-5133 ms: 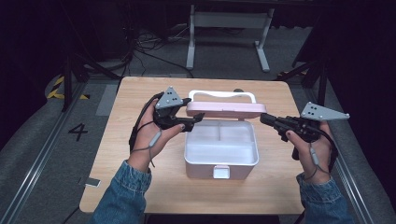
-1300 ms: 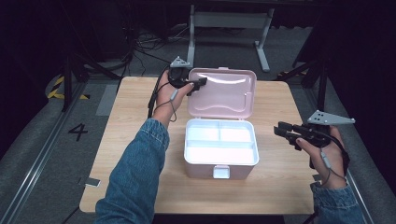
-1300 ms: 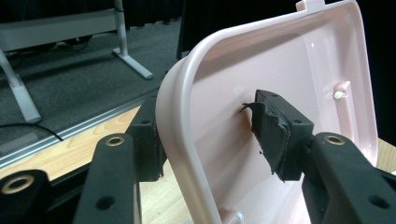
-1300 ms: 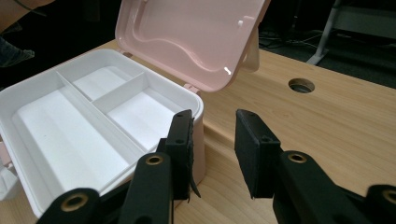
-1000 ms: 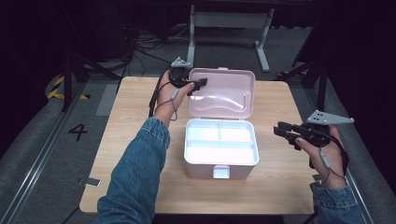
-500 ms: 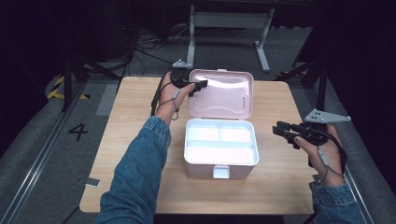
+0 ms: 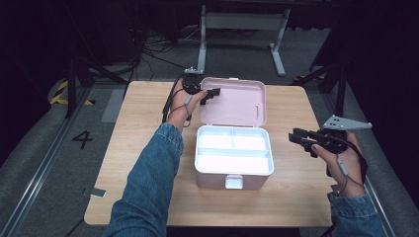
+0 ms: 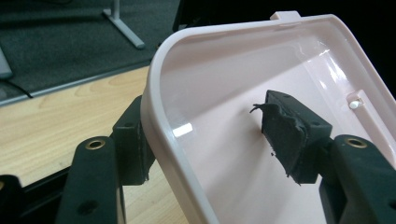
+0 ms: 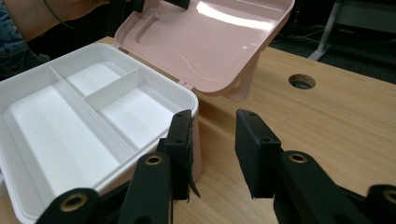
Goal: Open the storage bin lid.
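The table (image 7: 148, 123) is brightly lit from above, surroundings are left dark; glare is seen on the pink lid (image 9: 224, 14).

I see bare table (image 7: 138, 148) left and right of the white box (image 7: 234, 157), open to approach. Its raised pink lid (image 7: 233, 101) blocks the upper centre.

From my seat, the left gripper (image 8: 205, 140) straddles the curved rim of the pink lid (image 8: 224, 88), one black jaw outside it and the other, with a frayed pad (image 8: 285, 135), inside. Neither pad is clearly pressed against the plastic (I cannot tell if they touch). The wooden table (image 8: 56, 116) lies behind, then grey floor (image 8: 56, 42).
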Available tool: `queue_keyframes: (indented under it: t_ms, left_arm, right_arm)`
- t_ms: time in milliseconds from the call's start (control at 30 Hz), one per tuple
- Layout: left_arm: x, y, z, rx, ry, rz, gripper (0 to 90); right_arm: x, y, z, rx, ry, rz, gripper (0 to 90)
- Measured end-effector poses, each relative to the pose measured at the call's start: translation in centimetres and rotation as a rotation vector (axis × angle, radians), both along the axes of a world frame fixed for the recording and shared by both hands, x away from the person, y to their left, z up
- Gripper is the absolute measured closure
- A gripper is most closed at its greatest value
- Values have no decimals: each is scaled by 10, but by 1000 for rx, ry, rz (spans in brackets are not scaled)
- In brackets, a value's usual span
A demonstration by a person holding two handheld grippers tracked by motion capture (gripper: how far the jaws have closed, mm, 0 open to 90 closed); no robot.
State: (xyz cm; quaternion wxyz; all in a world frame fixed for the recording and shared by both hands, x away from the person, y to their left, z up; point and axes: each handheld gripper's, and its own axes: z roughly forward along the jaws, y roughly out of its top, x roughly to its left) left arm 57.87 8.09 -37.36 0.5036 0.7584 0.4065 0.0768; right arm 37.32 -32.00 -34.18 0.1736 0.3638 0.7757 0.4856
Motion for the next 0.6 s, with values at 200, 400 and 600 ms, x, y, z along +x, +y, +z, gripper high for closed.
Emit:
queue_keyframes:
  t_ms: [200, 400, 600]
  left_arm:
    - [4, 1, -9, -9, 31, -4, 376]
    - [6, 1, -16, -13, 61, -1, 365]
    - [9, 3, -24, -28, 89, -5, 362]
  right_arm:
    - [-1, -1, 0, 2, 2, -1, 677]
    - [0, -1, -1, 2, 3, 1, 674]
    - [1, 1, -2, -1, 9, 1, 671]
